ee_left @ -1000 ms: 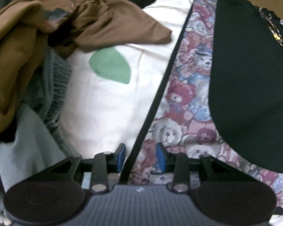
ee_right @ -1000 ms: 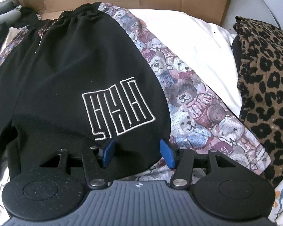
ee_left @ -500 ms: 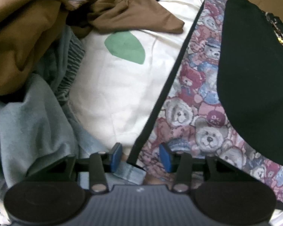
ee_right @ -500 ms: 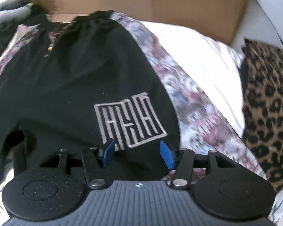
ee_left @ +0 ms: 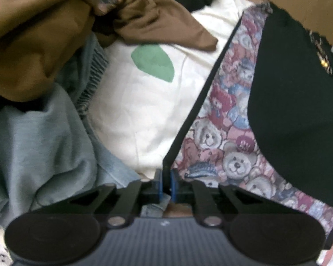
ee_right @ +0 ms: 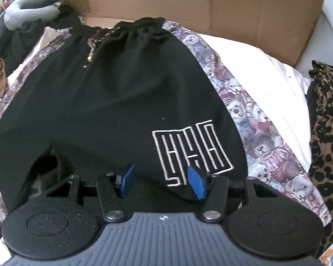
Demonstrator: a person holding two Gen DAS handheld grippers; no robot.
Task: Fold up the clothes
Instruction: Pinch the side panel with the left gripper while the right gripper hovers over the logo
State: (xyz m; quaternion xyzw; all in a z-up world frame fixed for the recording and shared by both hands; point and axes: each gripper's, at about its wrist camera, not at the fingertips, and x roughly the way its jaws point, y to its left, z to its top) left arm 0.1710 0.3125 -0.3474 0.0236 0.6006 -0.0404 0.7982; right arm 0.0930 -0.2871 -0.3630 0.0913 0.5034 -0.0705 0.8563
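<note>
Risk: my left gripper [ee_left: 165, 182], jaws just closed on the shorts [ee_left: 288, 102] hem edge, may slip; right gripper [ee_right: 161, 182] gapes empty.

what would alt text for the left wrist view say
The left gripper has just closed its blue fingers on the black edge of the teddy-bear print shorts, spread on a white sheet. Brown and grey-blue clothes are heaped on the left.
</note>
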